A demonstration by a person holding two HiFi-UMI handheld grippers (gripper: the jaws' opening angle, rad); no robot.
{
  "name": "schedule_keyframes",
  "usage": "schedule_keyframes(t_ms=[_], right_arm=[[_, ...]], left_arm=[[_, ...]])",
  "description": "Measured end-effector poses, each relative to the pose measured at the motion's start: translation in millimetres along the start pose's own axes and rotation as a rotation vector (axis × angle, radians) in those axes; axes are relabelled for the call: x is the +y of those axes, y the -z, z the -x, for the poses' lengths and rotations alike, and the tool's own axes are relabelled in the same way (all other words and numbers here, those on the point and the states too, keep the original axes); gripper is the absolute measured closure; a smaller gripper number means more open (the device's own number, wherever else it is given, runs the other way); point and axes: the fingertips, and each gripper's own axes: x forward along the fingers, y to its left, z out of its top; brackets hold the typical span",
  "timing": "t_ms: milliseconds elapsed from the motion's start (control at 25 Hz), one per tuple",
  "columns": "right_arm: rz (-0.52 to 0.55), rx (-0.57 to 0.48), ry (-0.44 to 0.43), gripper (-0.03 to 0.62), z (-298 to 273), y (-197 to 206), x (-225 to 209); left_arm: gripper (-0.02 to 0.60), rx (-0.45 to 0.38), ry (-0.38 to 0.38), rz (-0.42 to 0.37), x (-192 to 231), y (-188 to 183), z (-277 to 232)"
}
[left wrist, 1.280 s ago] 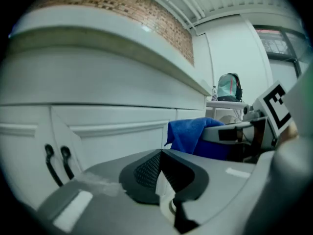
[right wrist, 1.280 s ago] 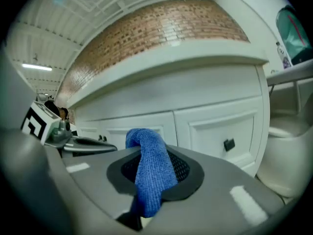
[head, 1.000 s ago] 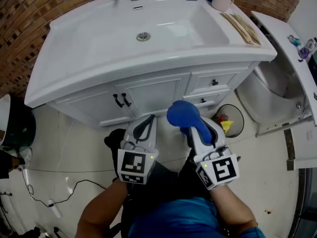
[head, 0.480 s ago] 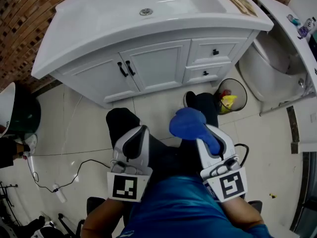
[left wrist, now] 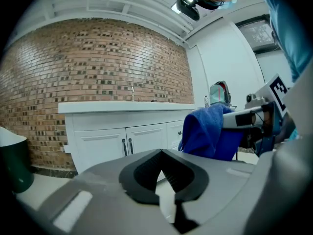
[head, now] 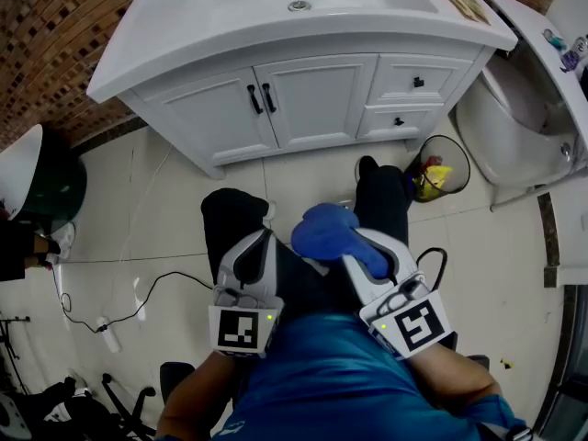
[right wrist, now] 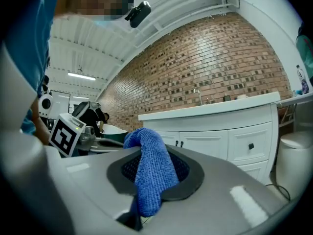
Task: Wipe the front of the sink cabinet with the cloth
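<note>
A nubby blue microfibre cloth (head: 323,231) is clamped in the right gripper (head: 360,254) at 6 o'clock, the left gripper (head: 254,246) beside it is seen closed and empty, and the white panelled sink cabinet (head: 317,104) is seen at 12 o'clock.

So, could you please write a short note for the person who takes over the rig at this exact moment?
Left gripper: shut, holding nothing.
Right gripper: shut on the blue cloth, which bunches over its jaws.
Both grippers hang low over the person's legs, away from the cabinet; the cloth touches nothing else.
Done: the cloth is in hand. The pictures do not show whether any wiping has happened.
Left: bring the cloth up to the cabinet front and wipe across the doors and the drawers.
</note>
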Motion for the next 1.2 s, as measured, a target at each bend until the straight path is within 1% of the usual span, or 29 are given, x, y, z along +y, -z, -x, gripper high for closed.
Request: schedule_keyframes(t_ms=[120, 200, 360, 440, 520, 640, 760, 1040, 1200], right_arm=[[-0.009, 0.038, -0.047, 0.537, -3.3, 16.8, 22.2], [0.004, 0.044, -0.061, 0.540, -5.0, 16.6, 30.0], [0.013, 0.034, -0.066, 0.545, -6.8, 18.4, 34.7], [0.006, 0.049, -0.065, 0.545, -6.6, 24.2, 34.7], [0.003, 0.055, -0.060, 0.545, -5.9, 26.1, 32.8], [-0.008, 0.060, -0.046, 0.545, -5.3, 27.0, 27.6], [-0.023, 0.066, -0.029, 0.545, -2.2, 29.2, 22.3], [-0.039, 0.068, 0.017, 0.545, 12.5, 31.8, 7.9], [-0.044, 0.062, 0.034, 0.545, 17.8, 32.1, -1.8]], left_arm=[[0.575, -0.004, -0.007, -0.017, 0.9, 2.8, 10.1], [0.575, 0.001, -0.006, -0.026, 0.6, 5.0, 13.7], [0.575, 0.013, 0.005, -0.067, 0.5, 9.7, 16.8], [0.575, 0.006, 0.001, -0.063, -0.1, 8.8, 17.0], [0.575, 0.008, 0.000, -0.054, -1.2, 9.5, 15.9], [0.575, 0.033, 0.008, -0.056, -0.9, 14.3, 13.1], [0.575, 0.019, 0.010, -0.046, -2.5, 11.6, 9.7], [0.575, 0.014, 0.067, -0.071, -24.8, 7.2, -1.5], [0.575, 0.012, 0.084, -0.082, -33.8, 6.8, -7.8]])
